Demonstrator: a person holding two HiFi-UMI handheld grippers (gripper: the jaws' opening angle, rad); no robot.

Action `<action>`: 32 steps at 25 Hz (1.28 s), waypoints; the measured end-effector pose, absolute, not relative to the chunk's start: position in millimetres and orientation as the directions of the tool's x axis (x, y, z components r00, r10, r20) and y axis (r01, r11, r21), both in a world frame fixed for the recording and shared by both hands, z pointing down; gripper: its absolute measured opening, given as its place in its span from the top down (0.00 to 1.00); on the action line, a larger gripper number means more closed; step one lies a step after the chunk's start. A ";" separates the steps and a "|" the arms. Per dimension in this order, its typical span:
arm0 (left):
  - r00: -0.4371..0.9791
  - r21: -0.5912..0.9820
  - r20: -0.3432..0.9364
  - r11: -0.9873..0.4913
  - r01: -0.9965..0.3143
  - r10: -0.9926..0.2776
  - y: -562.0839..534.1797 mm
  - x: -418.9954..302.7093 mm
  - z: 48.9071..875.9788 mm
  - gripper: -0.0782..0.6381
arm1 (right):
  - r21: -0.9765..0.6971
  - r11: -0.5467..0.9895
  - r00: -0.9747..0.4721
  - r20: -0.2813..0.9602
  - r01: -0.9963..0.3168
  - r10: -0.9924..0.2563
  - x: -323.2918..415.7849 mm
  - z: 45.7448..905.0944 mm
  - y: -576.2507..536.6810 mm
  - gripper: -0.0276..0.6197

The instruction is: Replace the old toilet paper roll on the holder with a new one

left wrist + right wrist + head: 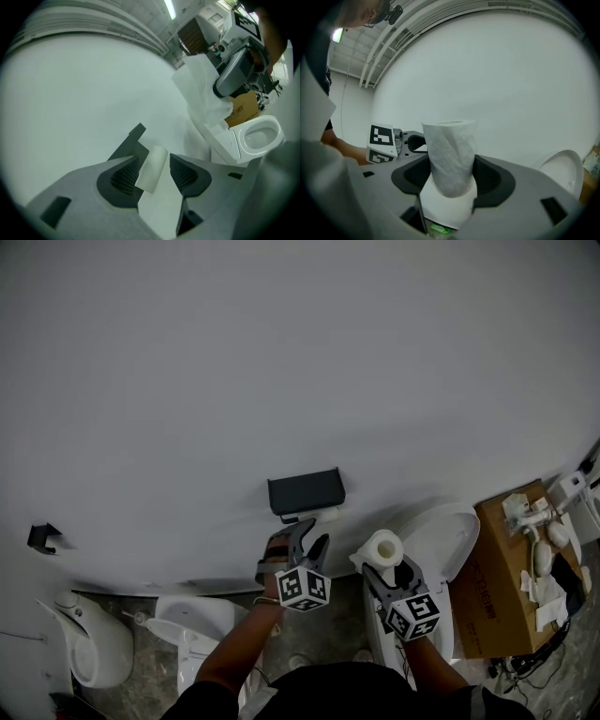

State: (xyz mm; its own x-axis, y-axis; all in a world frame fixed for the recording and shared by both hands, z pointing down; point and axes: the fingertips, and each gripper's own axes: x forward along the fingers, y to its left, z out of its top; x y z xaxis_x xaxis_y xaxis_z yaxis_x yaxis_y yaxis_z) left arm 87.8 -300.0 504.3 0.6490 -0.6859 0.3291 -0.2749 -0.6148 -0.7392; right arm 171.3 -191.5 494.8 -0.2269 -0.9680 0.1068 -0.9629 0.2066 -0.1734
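A dark grey holder (306,493) is fixed to the white wall, and the thin white old roll (327,515) hangs under its right end. My left gripper (309,542) stands open just below it. In the left gripper view the old roll (153,165) shows between the spread jaws of my left gripper (152,172), still at the holder (127,146); the right pad stands apart from it. My right gripper (384,568) is shut on the new toilet paper roll (382,547), held upright to the right of the holder. The right gripper view shows that roll (450,157) squeezed between the pads.
A white toilet (441,540) with its lid raised stands right of the holder. A cardboard box (502,568) carrying white fittings sits at the far right. White ceramic fixtures (89,648) stand on the floor at the lower left. A small dark bracket (42,538) sticks out of the wall at left.
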 end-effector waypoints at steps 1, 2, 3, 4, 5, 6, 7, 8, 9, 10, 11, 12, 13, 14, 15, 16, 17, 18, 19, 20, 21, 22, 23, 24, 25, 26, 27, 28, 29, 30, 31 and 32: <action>0.630 -0.766 0.339 -0.594 -0.246 -0.698 -303.3 90.5 506.7 0.61 | -0.174 0.209 -0.228 0.102 -0.962 -0.968 173.5 493.6 -192.8 0.54; 0.608 -0.798 0.346 -0.565 -0.209 -0.714 -306.5 92.9 509.6 0.61 | -0.174 0.211 -0.230 0.098 -0.962 -0.968 175.6 492.6 -194.3 0.54; 0.587 -0.829 0.350 -0.533 -0.170 -0.730 -309.2 95.0 512.7 0.60 | -0.176 0.212 -0.231 0.093 -0.961 -0.968 177.3 491.8 -195.6 0.54; 0.570 -0.851 0.351 -0.507 -0.136 -0.743 -311.1 96.9 515.7 0.60 | -0.178 0.214 -0.232 0.089 -0.961 -0.969 178.7 491.1 -196.5 0.54; 0.560 -0.866 0.351 -0.488 -0.112 -0.751 -312.3 98.7 518.3 0.59 | -0.180 0.215 -0.233 0.086 -0.960 -0.969 179.8 490.5 -197.0 0.54; 0.555 -0.875 0.348 -0.474 -0.097 -0.756 -313.4 100.1 520.7 0.59 | -0.181 0.217 -0.235 0.084 -0.959 -0.968 180.6 490.2 -197.5 0.54; 0.551 -0.883 0.344 -0.462 -0.086 -0.760 -314.8 101.1 523.0 0.59 | -0.182 0.219 -0.237 0.082 -0.959 -0.968 181.2 489.9 -198.2 0.54; 0.546 -0.889 0.340 -0.451 -0.078 -0.766 -316.8 101.5 525.4 0.59 | -0.182 0.221 -0.239 0.081 -0.958 -0.968 181.8 489.6 -199.0 0.54; 0.540 -0.894 0.338 -0.442 -0.071 -0.771 -319.1 102.0 528.2 0.59 | -0.183 0.224 -0.241 0.081 -0.957 -0.967 182.6 489.4 -199.6 0.54; 0.535 -0.899 0.335 -0.433 -0.066 -0.776 -321.4 102.5 531.5 0.59 | -0.184 0.225 -0.243 0.081 -0.957 -0.967 183.6 489.3 -200.0 0.54; 0.531 -0.905 0.329 -0.422 -0.060 -0.781 -324.0 102.8 534.3 0.59 | -0.184 0.226 -0.244 0.080 -0.957 -0.967 184.7 489.0 -200.4 0.54; 0.523 -0.912 0.321 -0.406 -0.052 -0.789 -326.6 102.3 535.3 0.59 | -0.183 0.227 -0.244 0.079 -0.957 -0.966 185.7 488.5 -200.7 0.54; 0.512 -0.921 0.313 -0.388 -0.043 -0.800 -329.0 101.0 534.0 0.59 | -0.182 0.228 -0.246 0.078 -0.956 -0.966 186.5 487.9 -200.7 0.54; 0.498 -0.927 0.308 -0.373 -0.033 -0.811 -330.5 99.6 531.6 0.59 | -0.182 0.230 -0.247 0.077 -0.956 -0.966 187.2 487.4 -200.1 0.54; 0.485 -0.932 0.306 -0.363 -0.026 -0.819 -330.8 98.9 530.4 0.59 | -0.181 0.232 -0.249 0.078 -0.956 -0.965 187.9 487.0 -199.0 0.54; 0.476 -0.933 0.307 -0.359 -0.020 -0.824 -330.2 99.3 531.2 0.59 | -0.181 0.233 -0.250 0.079 -0.955 -0.965 188.6 486.7 -197.8 0.54; 0.471 -0.932 0.311 -0.361 -0.016 -0.825 -329.7 100.1 533.5 0.59 | -0.180 0.234 -0.251 0.081 -0.955 -0.965 189.1 486.5 -196.9 0.54; 0.468 -0.931 0.316 -0.364 -0.013 -0.826 -330.1 100.7 536.2 0.59 | -0.179 0.234 -0.252 0.082 -0.956 -0.964 189.3 486.4 -196.6 0.54; 0.465 -0.931 0.317 -0.364 -0.012 -0.826 -331.7 101.0 538.7 0.59 | -0.178 0.234 -0.252 0.082 -0.956 -0.964 189.2 486.3 -196.9 0.54; 0.463 -0.933 0.315 -0.360 -0.010 -0.829 -333.8 101.0 540.8 0.59 | -0.178 0.234 -0.251 0.082 -0.956 -0.964 189.0 486.3 -197.2 0.54; 0.460 -0.935 0.311 -0.354 -0.008 -0.832 -335.9 100.7 542.2 0.59 | -0.179 0.233 -0.251 0.081 -0.956 -0.965 188.8 486.4 -197.3 0.54; 0.456 -0.937 0.308 -0.349 -0.008 -0.835 -337.4 99.8 542.3 0.59 | -0.181 0.233 -0.251 0.080 -0.955 -0.965 188.4 486.8 -197.6 0.54; 0.453 -0.938 0.305 -0.346 -0.009 -0.838 -338.4 98.3 541.5 0.59 | -0.183 0.234 -0.252 0.080 -0.955 -0.964 187.5 487.2 -198.1 0.54; 0.452 -0.940 0.300 -0.342 -0.011 -0.840 -339.3 96.4 540.9 0.62 | -0.185 0.237 -0.254 0.080 -0.954 -0.964 186.1 487.6 -198.9 0.54; 0.451 -0.941 0.294 -0.337 -0.015 -0.843 -339.8 94.7 540.5 0.65 | -0.185 0.239 -0.257 0.080 -0.953 -0.963 184.9 487.9 -199.5 0.54; 0.449 -0.943 0.291 -0.334 -0.017 -0.845 -339.8 93.8 539.9 0.65 | -0.186 0.240 -0.259 0.082 -0.953 -0.962 184.3 488.3 -199.9 0.54; 0.448 -0.943 0.289 -0.332 -0.017 -0.846 -339.9 93.5 539.4 0.66 | -0.187 0.240 -0.259 0.084 -0.952 -0.962 184.2 488.9 -200.3 0.54; 0.448 -0.944 0.287 -0.329 -0.017 -0.847 -340.3 93.6 539.2 0.66 | -0.189 0.240 -0.260 0.085 -0.952 -0.962 184.0 489.4 -200.9 0.54; 0.449 -0.945 0.285 -0.326 -0.017 -0.847 -341.0 93.7 539.1 0.66 | -0.191 0.241 -0.261 0.086 -0.952 -0.962 183.6 490.0 -201.4 0.54; 0.448 -0.946 0.283 -0.324 -0.016 -0.848 -341.5 93.6 539.4 0.66 | -0.192 0.242 -0.262 0.086 -0.951 -0.961 182.9 490.5 -201.7 0.54; 0.448 -0.946 0.282 -0.322 -0.015 -0.848 -341.8 93.5 540.2 0.66 | -0.193 0.244 -0.264 0.086 -0.950 -0.961 182.2 491.0 -201.5 0.54; 0.448 -0.947 0.281 -0.320 -0.013 -0.849 -341.9 93.6 540.9 0.66 | -0.194 0.246 -0.266 0.087 -0.950 -0.960 181.6 491.3 -201.0 0.54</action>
State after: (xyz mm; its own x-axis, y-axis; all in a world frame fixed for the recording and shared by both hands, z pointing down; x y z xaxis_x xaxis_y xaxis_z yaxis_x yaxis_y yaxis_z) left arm 93.6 -341.9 540.9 0.4476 -0.8491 0.2805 -0.0134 -0.3200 -0.9473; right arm 181.6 -201.0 491.3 -0.2664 -0.9599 0.0869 -0.9497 0.2460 -0.1937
